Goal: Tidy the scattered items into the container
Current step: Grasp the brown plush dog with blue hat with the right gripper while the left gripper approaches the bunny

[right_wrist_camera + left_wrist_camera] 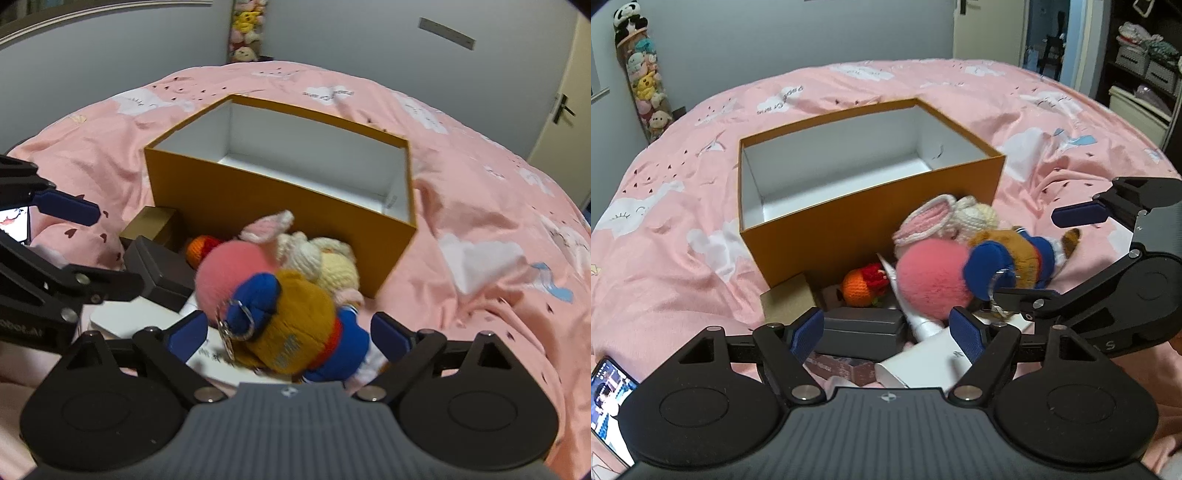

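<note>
An open orange box (871,218) with a white, empty inside stands on the pink bed; it also shows in the right wrist view (280,206). A pile lies in front of it: pink pompom (932,277), crocheted bunny (945,218), brown plush in blue clothes with a key ring (295,332), orange crochet fruit (858,288), black case (862,328), white box (931,354), small brown box (788,301). My left gripper (888,332) is open over the black case and white box. My right gripper (291,336) is open, fingers on either side of the brown plush.
A phone (609,395) with a lit screen lies at the bed's left. A column of plush toys (646,81) hangs on the grey wall. Shelves with bins (1145,66) stand at far right. The pink duvet (498,221) spreads around the box.
</note>
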A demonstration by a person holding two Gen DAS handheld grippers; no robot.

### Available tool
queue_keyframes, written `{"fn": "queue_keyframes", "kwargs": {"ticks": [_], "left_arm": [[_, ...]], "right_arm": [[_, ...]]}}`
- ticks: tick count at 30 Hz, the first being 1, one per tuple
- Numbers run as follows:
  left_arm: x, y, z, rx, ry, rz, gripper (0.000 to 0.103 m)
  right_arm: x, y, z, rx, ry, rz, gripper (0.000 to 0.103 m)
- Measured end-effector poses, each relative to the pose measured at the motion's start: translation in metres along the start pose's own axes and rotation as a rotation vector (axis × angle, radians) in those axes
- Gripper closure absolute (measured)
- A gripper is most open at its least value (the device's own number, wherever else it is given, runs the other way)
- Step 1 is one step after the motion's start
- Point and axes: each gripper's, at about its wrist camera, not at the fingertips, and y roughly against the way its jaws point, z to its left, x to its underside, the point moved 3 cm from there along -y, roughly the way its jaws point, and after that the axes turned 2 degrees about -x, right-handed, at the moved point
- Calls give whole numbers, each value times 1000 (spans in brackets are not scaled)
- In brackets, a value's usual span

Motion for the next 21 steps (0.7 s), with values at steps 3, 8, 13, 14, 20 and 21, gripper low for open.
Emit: {"fn": "queue_keyframes", "kwargs": {"ticks": [3,8,13,14,20,21], "left_arm": [[-4,-7,6,-5,7,10,15],[-8,-15,13,8,7,24,15],[-12,-22,17,21,-7,45,15],[-13,-23,17,25,-10,45,15],[-19,-29,17,46,-28,51,14],[-19,-30,16,52,-29,54,14]], "right_arm": [[-6,-13,3,-8,26,19,10],[-7,-34,6,-31,38,67,10],[-4,-53,6,-29,51,98,12],[-4,-55,7,-26,60,99,18],[-4,-52,-5,-29,58,118,28],[-4,-48,-11,-39,38,118,29]]}}
